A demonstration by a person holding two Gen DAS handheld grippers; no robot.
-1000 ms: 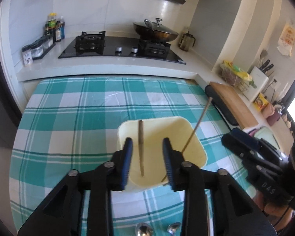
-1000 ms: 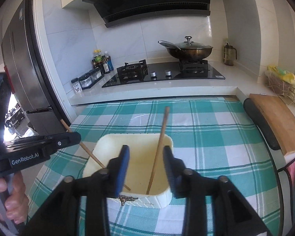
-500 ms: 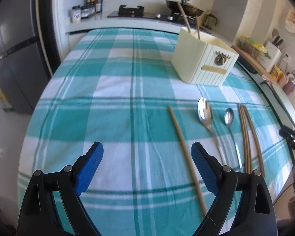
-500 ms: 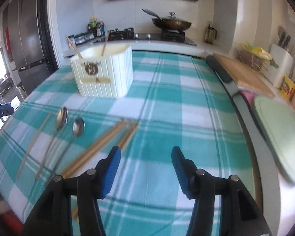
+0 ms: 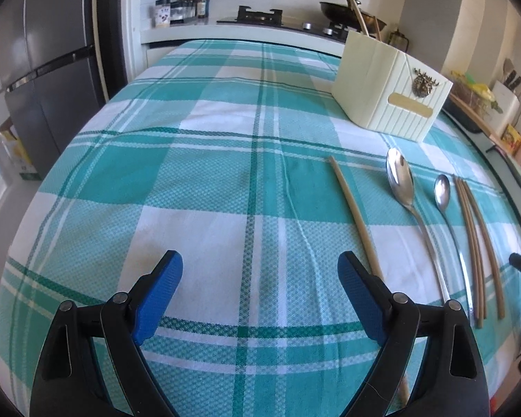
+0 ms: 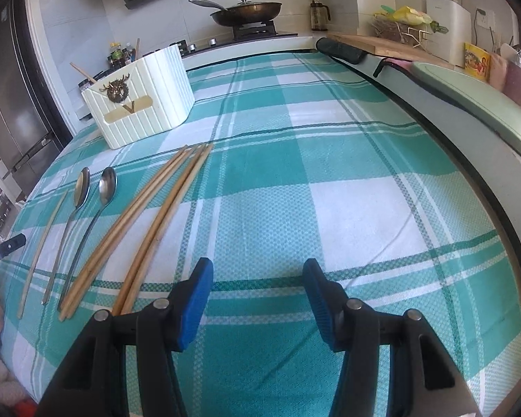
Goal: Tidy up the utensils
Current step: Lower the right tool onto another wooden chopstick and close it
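A cream utensil holder (image 5: 389, 87) stands on the teal checked tablecloth (image 5: 198, 180) with two chopsticks in it; it also shows in the right wrist view (image 6: 139, 100). In front of it lie a single chopstick (image 5: 356, 217), a large spoon (image 5: 403, 187), a small spoon (image 5: 443, 194) and several chopsticks (image 5: 476, 236). In the right wrist view the spoons (image 6: 93, 194) and the chopsticks (image 6: 156, 219) lie left of my right gripper (image 6: 257, 295). My left gripper (image 5: 260, 292) is open and empty, low over the cloth, left of the single chopstick. The right gripper is open and empty.
A stove with a lidded pan (image 6: 246, 10) and spice bottles (image 5: 184, 3) stand on the far counter. A fridge (image 5: 48, 69) is at the left. A cutting board (image 6: 392, 45), a wire basket (image 6: 399, 24) and a knife block (image 6: 448, 31) line the right counter.
Both grippers have pulled back from above the holder, where each let go of a chopstick, and come down low near the table's front. Both jaws have opened wide.
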